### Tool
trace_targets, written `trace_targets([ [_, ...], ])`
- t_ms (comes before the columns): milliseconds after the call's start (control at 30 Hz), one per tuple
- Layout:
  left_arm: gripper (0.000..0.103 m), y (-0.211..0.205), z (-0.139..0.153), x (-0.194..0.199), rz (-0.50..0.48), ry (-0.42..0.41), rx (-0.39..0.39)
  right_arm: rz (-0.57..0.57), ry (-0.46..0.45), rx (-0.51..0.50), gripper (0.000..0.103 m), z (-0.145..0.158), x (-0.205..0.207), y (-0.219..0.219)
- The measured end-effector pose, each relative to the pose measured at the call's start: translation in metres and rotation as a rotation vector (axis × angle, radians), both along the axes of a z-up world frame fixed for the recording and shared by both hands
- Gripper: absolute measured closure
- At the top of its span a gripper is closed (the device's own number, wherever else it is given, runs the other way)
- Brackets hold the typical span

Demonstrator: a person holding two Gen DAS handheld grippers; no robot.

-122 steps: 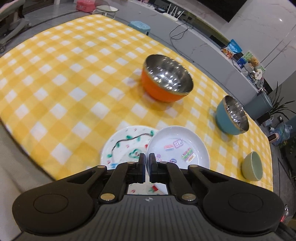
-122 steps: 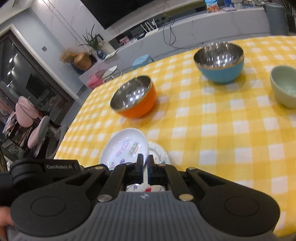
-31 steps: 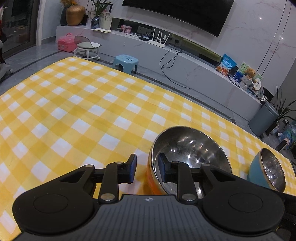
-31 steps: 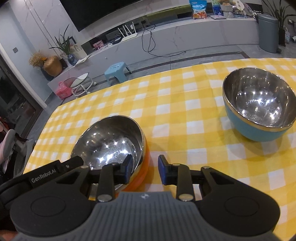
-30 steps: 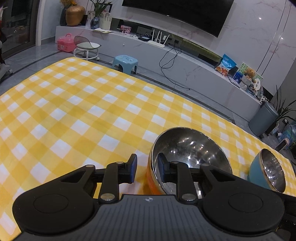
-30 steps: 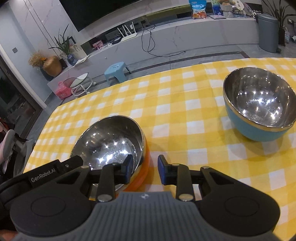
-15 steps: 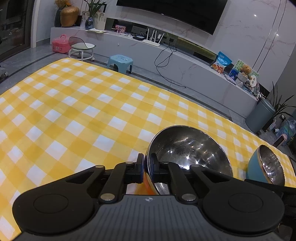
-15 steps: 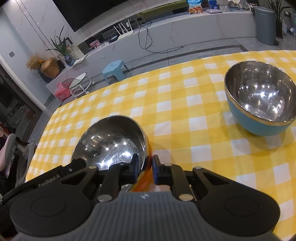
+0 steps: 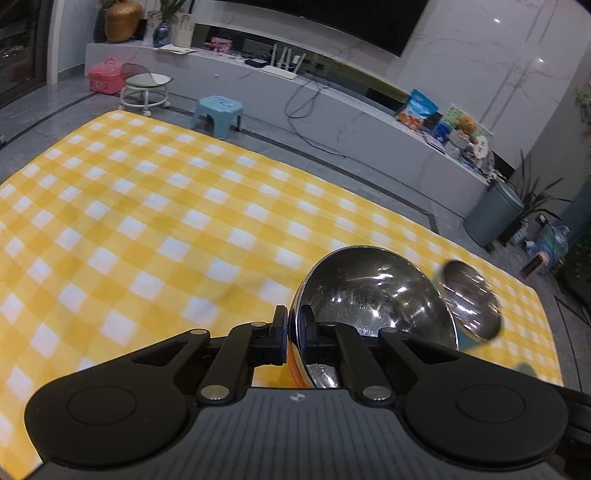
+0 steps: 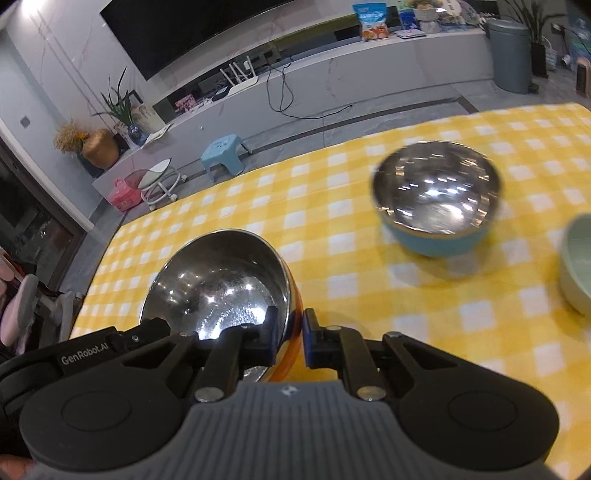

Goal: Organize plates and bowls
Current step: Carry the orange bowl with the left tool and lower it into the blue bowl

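Now both the left gripper (image 9: 291, 334) and right gripper (image 10: 290, 338) pinch opposite rims of the orange steel bowl (image 10: 221, 280), so uneven lifting could tip it or knock the blue steel bowl (image 10: 436, 206).

tablecloth (image 9: 155, 206): yellow-white check, lying flat across the table
blue stool (image 9: 218, 110): standing on the floor just past the table's far edge
white rolling stool (image 9: 146, 88): sitting left of the blue stool, near pink case (image 9: 105, 79)
TV (image 10: 177, 33): hanging dark above the low console (image 9: 332, 110)
router (image 9: 282, 70): sitting on console, cable trailing to the floor
grey bin (image 10: 511, 55): standing at the console's end
gold vase (image 10: 99, 147): sitting on the console's other end
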State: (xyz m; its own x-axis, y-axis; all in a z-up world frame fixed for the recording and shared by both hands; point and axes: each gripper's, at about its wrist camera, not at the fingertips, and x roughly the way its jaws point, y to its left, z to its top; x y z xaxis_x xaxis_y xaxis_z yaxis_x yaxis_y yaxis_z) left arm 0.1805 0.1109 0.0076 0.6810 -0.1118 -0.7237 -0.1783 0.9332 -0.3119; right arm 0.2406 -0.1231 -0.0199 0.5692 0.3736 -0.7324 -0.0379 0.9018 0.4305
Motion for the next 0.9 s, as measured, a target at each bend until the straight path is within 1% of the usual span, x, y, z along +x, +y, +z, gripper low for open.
trace_targets([
  [100, 0.096, -0.018, 0.008, -0.017, -0.013, 0.004, -0.021, -0.022, 0.020, 0.031, 0.092, 0.006, -0.024, -0.027],
  [200, 0.096, -0.038, 0.010, -0.037, -0.040, 0.014, -0.036, -0.055, 0.023, 0.055, 0.092, 0.010, -0.051, -0.058],
  [300, 0.096, -0.059, 0.006, -0.055, -0.071, 0.034, -0.056, -0.102, 0.030, 0.074, 0.091, 0.013, -0.078, -0.088],
  [433, 0.096, -0.084, -0.006, -0.076, -0.107, 0.064, -0.057, -0.156, 0.040, 0.096, 0.091, 0.008, -0.110, -0.121],
  [533, 0.096, -0.094, -0.018, -0.086, -0.118, 0.112, -0.065, -0.181, 0.065, 0.115, 0.091, 0.000, -0.125, -0.138],
  [667, 0.096, -0.100, -0.030, -0.097, -0.109, 0.161, -0.082, -0.194, 0.109, 0.151, 0.091, -0.019, -0.136, -0.155],
  [800, 0.096, -0.109, -0.036, -0.105, -0.108, 0.161, -0.059, -0.204, 0.121, 0.180, 0.091, -0.033, -0.144, -0.163],
  [900, 0.096, -0.112, -0.039, -0.107, -0.105, 0.156, -0.058, -0.196, 0.101, 0.185, 0.091, -0.037, -0.148, -0.166],
])
